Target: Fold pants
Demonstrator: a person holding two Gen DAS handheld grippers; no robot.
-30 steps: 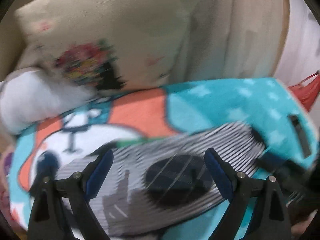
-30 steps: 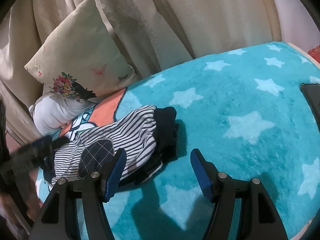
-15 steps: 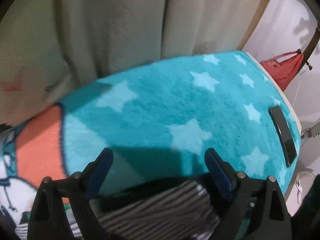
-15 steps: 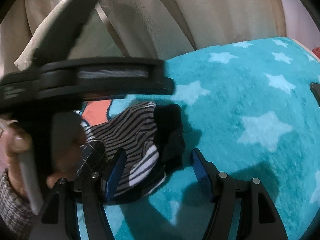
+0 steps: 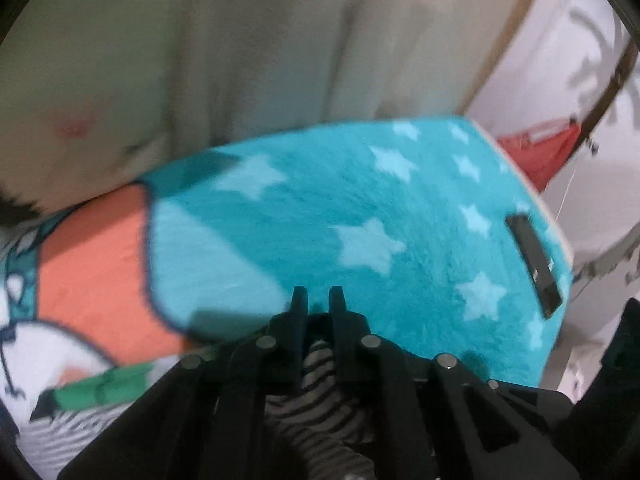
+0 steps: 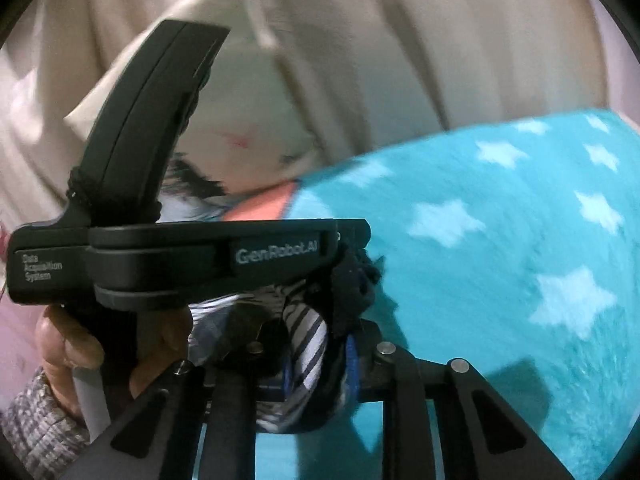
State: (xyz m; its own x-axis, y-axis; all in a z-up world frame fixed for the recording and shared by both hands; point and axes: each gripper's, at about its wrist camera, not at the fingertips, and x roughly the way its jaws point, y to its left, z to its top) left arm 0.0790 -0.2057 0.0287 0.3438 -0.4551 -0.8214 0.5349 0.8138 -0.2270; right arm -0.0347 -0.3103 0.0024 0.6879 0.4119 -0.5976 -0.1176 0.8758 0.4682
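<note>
black plastic fingers of the left tool (image 5: 318,300) stand nearly together, clamped on a fold of the striped pants (image 5: 320,396) that bunches up between them and spreads back toward the camera. the right tool (image 6: 316,354) is likewise closed on the pants (image 6: 306,332): striped fabric and a dark navy part are pinched between its blue-padded fingers (image 6: 351,364). in the right wrist view the left tool's body crosses just above that grip point, with the person's left hand (image 6: 76,344) wrapped around its handle and a grey knit sleeve (image 6: 36,428) at the wrist. both tools hold the pants at points close together, so the garment sits gathered between them, at or just above the blanket (image 5: 360,200); whether it touches cannot be told.

the blanket is teal plush with pale stars and carries an orange and white cartoon print (image 5: 88,264) on the left side. a dark flat rectangular object (image 5: 534,264) lies on it near the right edge. a cream pillow (image 6: 244,108) leans against beige curtains (image 5: 280,40) behind the blanket. a red object (image 5: 540,152) hangs beyond the right edge.
</note>
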